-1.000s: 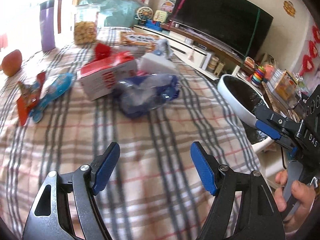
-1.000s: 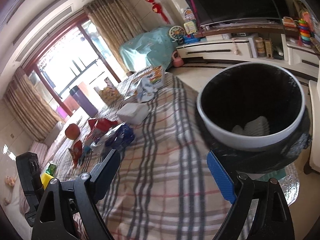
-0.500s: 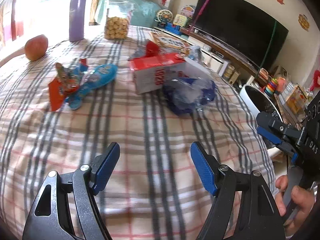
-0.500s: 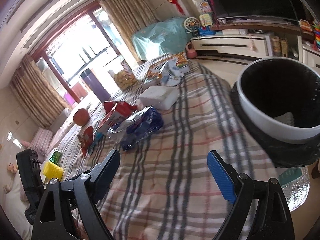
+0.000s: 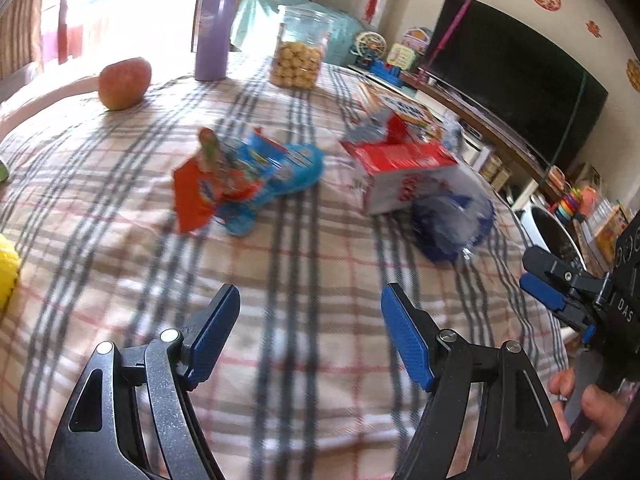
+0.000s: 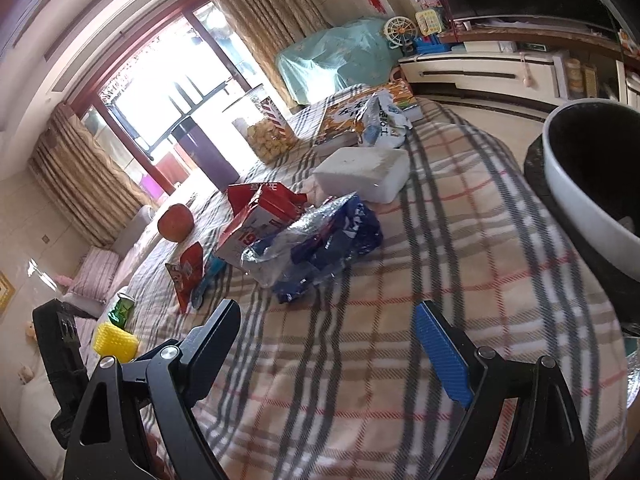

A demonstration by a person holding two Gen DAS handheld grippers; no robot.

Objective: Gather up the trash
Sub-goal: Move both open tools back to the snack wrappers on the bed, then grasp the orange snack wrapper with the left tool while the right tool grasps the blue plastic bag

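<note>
Since nothing is gripped yet, both tools hang over bare plaid cloth short of the litter.
Left gripper (image 5: 310, 332): jaws wide apart, empty, aimed toward the orange and blue snack wrappers (image 5: 244, 184).
Right gripper (image 6: 332, 344): jaws wide apart, empty, facing the crumpled blue-and-clear bag (image 6: 316, 244).
Trash location: mid-counter (image 6: 400, 360), the bag touching the red-and-white carton (image 6: 260, 220).
Bin (image 6: 580, 184): at the counter's right edge, probably parked there for short drops.
Left view only: a hand (image 5: 592, 412) on the right tool's handle.
Right view only: white foam block (image 6: 364, 172), bin interior, yellow item (image 6: 114, 340).
Not trash, likely: apple (image 5: 124, 82), purple flask (image 5: 214, 28), cookie jar (image 5: 298, 54).
</note>
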